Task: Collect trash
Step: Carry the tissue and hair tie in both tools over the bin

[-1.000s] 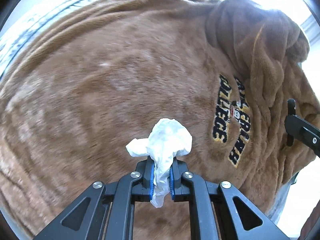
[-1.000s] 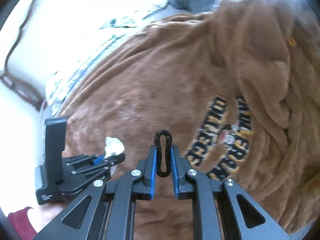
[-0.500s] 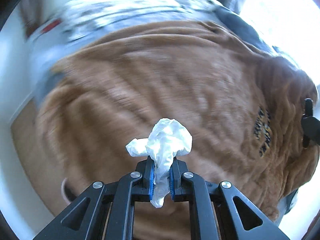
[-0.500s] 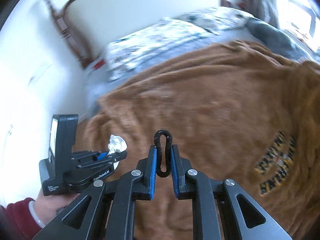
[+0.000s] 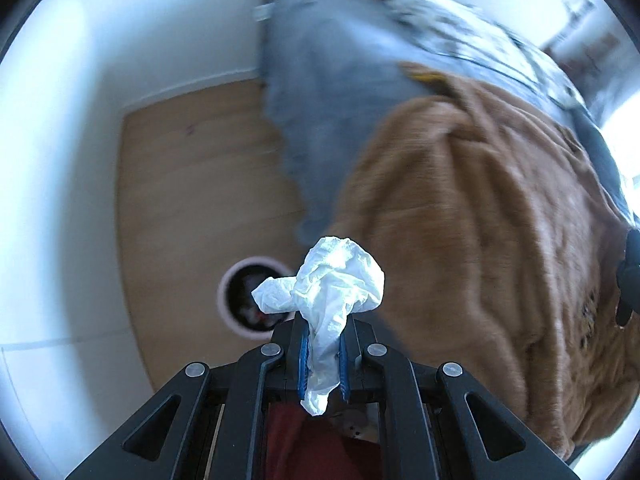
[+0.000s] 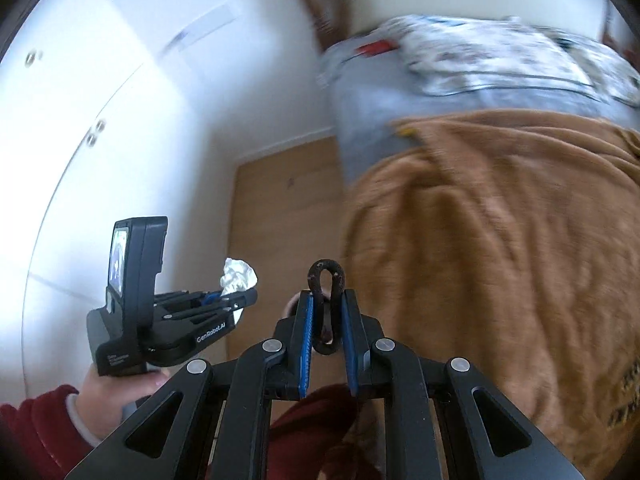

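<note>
My left gripper (image 5: 323, 354) is shut on a crumpled white tissue (image 5: 332, 280) and holds it above the wooden floor beside the bed. A round pale-pink bin (image 5: 242, 300) with dark contents stands on the floor just beyond and left of the tissue. My right gripper (image 6: 326, 316) is shut on a black hair tie (image 6: 326, 300), a loop standing up between its blue pads. In the right wrist view the left gripper (image 6: 236, 300) shows at the left with the tissue (image 6: 238, 276); the bin rim (image 6: 290, 306) peeks out behind the right fingers.
A bed with a brown fleece blanket (image 5: 480, 240) over a light blue sheet (image 5: 320, 100) fills the right side. A wooden floor (image 5: 192, 200) runs between the bed and white walls (image 5: 60, 160). A white wardrobe door (image 6: 80, 120) is at the left.
Both grippers have swung left, away from above the blanket to the bed's edge. The floor and the bin have come into view. Both still hold their items.
</note>
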### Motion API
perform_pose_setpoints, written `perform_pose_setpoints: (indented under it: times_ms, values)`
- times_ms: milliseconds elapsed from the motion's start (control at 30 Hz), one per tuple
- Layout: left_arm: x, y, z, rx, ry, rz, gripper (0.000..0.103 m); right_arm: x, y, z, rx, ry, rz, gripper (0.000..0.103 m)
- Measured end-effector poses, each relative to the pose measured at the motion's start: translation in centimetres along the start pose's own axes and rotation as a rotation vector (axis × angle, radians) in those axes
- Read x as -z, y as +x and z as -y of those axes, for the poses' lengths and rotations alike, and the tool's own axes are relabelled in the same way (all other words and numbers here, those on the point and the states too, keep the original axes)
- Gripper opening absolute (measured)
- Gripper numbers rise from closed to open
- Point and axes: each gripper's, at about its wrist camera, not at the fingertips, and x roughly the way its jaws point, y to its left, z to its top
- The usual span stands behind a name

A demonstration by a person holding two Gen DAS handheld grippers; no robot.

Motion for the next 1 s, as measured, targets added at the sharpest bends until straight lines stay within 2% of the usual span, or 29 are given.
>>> perform_pose_setpoints:
  times_ms: [133, 333, 600, 767, 1000]
  values:
    - [1.3, 1.0, -4.0, -0.041, -0.081, -0.022, 0.012, -0.2, 4.2, -2.7, -0.051, -0.044, -0.073, 0.014]
    - [2.5, 5.7, -7.3, -0.064, -0.157, -0.093, 0.012, 0.5, 9.9, -2.8, -0.105, 0.004, -0.186, 0.014]
    - [1.4, 14.3, -7.2, -0.044, -0.059, -0.201, 0.012, 0.7, 12.8, -0.9, -0.070, 0.048, -0.239, 0.014]
    - [0.8, 19.2, -7.7, -0.063, -0.062, -0.293, 0.012, 0.1, 13.5, 0.0, -0.063, 0.078, -0.246, 0.015]
    - [0.6, 21.8, -7.8, -0.061, -0.059, -0.323, 0.012, -0.7, 14.1, 0.0, -0.071, 0.083, -0.254, 0.015]
